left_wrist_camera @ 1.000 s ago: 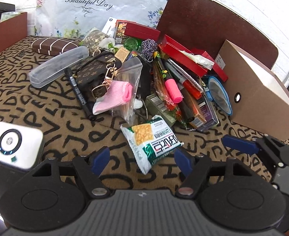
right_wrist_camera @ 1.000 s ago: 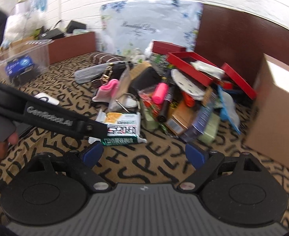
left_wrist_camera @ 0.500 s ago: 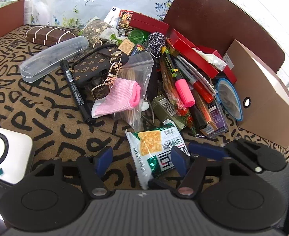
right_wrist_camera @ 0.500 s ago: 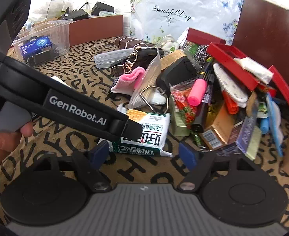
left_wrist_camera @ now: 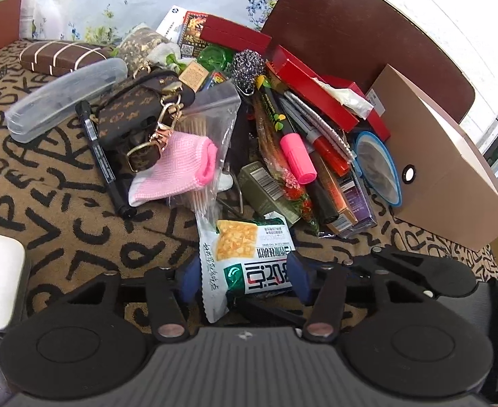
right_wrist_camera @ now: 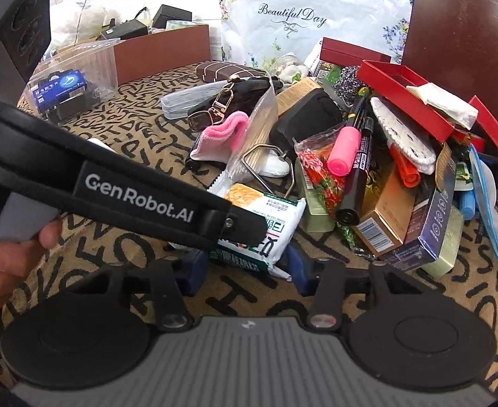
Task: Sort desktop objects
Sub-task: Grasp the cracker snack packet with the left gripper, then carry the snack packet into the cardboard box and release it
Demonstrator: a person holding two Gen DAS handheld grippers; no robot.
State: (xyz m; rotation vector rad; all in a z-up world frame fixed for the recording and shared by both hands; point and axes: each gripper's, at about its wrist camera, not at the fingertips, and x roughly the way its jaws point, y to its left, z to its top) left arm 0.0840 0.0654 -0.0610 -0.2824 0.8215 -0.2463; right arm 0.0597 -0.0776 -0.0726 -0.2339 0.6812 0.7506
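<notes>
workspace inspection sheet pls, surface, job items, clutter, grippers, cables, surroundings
surface: brown letter-print cloth.
job's things: cracker packet between the left gripper's blue pads; whether they press it cannot be told.
clutter: pile with pink sock, pink highlighter, clear case, red box.
grippers: right gripper open around the same packet, left gripper's arm crossing it.
cables: nothing seen.
surroundings: cardboard box, floral bag, clear tub.
</notes>
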